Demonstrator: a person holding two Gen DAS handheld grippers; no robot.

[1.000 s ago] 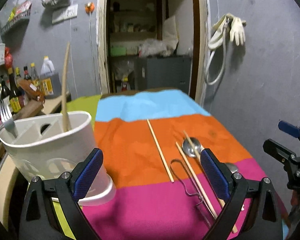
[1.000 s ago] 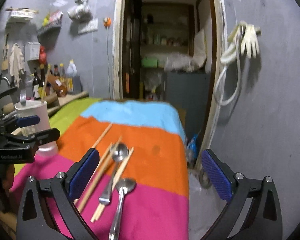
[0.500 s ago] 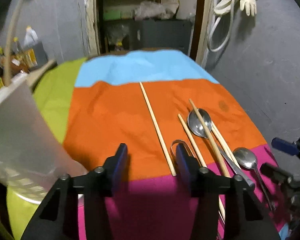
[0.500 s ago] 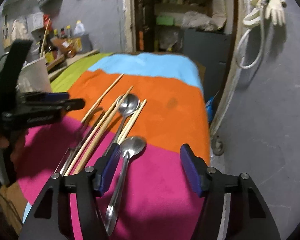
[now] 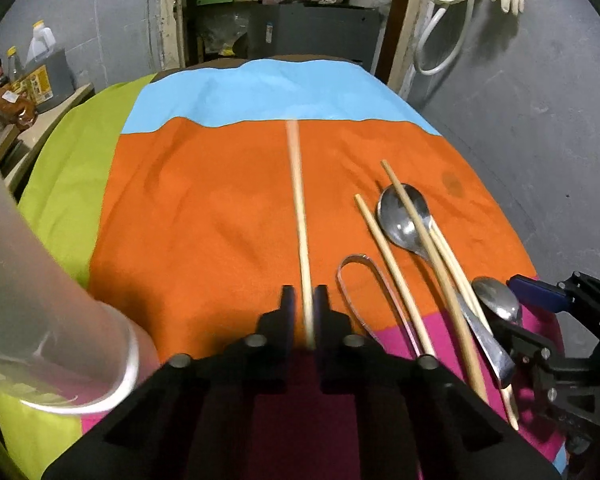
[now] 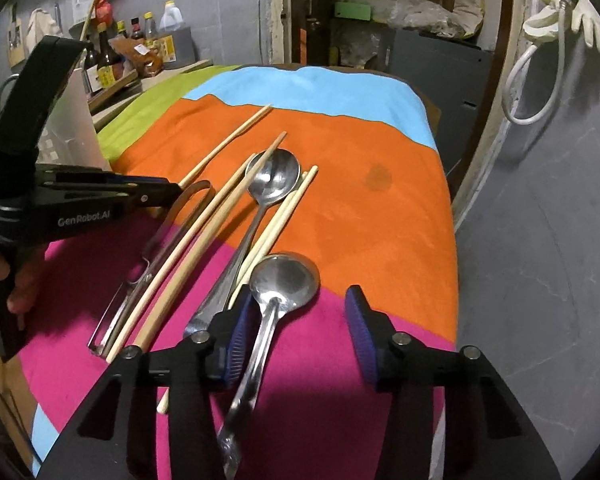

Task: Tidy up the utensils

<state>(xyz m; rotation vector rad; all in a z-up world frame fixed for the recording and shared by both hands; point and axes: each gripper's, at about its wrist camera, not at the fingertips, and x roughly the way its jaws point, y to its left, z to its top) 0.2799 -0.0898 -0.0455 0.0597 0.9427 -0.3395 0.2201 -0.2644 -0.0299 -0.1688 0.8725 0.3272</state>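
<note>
- Left wrist view first: at my far left I see a blurred white plastic utensil holder (image 5: pixel 40 320) standing on the striped cloth-covered table (image 5: pixel 204 208), whose bands are green, blue, orange and magenta.
- Behind it, bottles with yellow labels (image 5: pixel 36 80) stand on a side counter; I cannot read their print.
- My left gripper (image 5: pixel 304 300) has its jaws closed on a single pale wooden chopstick (image 5: pixel 298 200), which runs straight ahead over the orange band.
- Just right of that lies a thin bent-wire metal tool (image 5: pixel 364 292), then more loose wooden chopsticks (image 5: pixel 384 248), one of them crossing the bowl of a large steel spoon (image 5: pixel 404 220).
- Right wrist view: at the left, the side of my other gripper carries the white lettering "GenRobot.AI" (image 6: pixel 83 220), the only writing I can read.
- My right gripper (image 6: pixel 296 320) is closing, its blue-padded jaws apart around the neck of a second, nearer steel spoon (image 6: pixel 284 280) on the magenta band; the left pad lies just beside the handle, the right pad stands clear.
- At the far right, a pale rubber glove (image 6: pixel 580 12) and a white hose (image 6: pixel 532 80) hang on the grey wall.
</note>
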